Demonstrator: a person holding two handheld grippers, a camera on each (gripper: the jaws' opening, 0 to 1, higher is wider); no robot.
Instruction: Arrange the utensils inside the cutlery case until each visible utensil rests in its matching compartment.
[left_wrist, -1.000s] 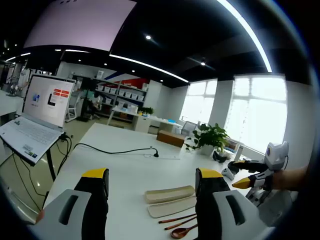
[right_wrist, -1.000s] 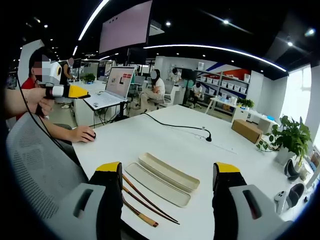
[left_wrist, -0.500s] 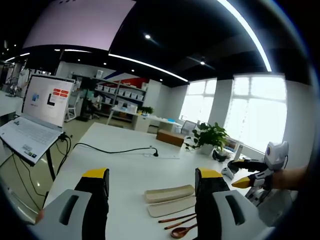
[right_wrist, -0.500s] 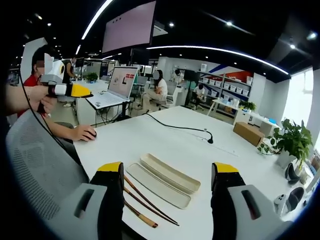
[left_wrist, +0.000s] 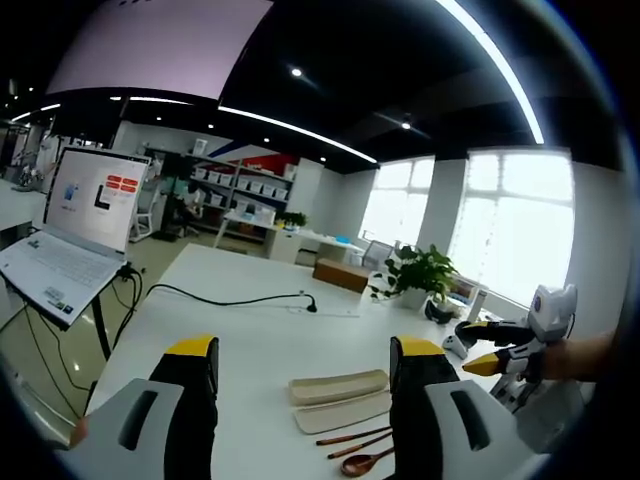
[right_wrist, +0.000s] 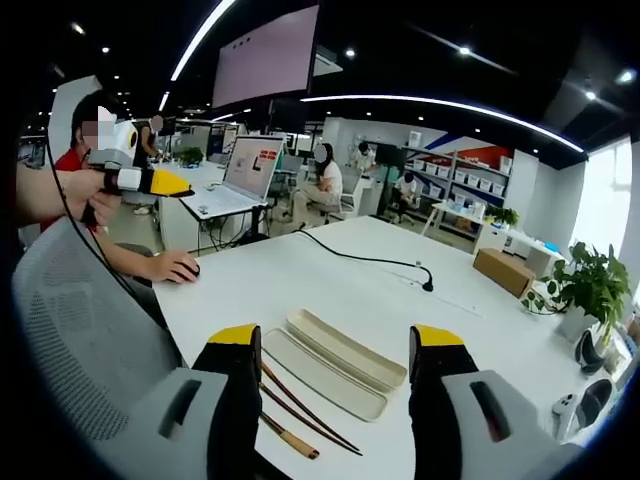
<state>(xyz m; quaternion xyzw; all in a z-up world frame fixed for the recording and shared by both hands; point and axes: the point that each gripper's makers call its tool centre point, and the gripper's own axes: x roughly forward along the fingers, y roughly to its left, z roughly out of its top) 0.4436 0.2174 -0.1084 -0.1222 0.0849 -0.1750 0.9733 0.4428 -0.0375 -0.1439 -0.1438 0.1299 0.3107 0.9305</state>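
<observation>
Right gripper view: right gripper jaws apart, empty, above the white table. Cutlery case lies between them, chopsticks just beside it. Left gripper likewise spread and empty, spoon near the case.

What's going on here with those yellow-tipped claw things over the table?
A person holds a two-jaw gripper in each hand above a white table. Both the left gripper and the right gripper have their jaws open and hold nothing. On the table lie the two beige halves of a long cutlery case, side by side, with a pair of dark wooden chopsticks beside them and a brown wooden spoon nearby. Nothing is in the case yet.
</observation>
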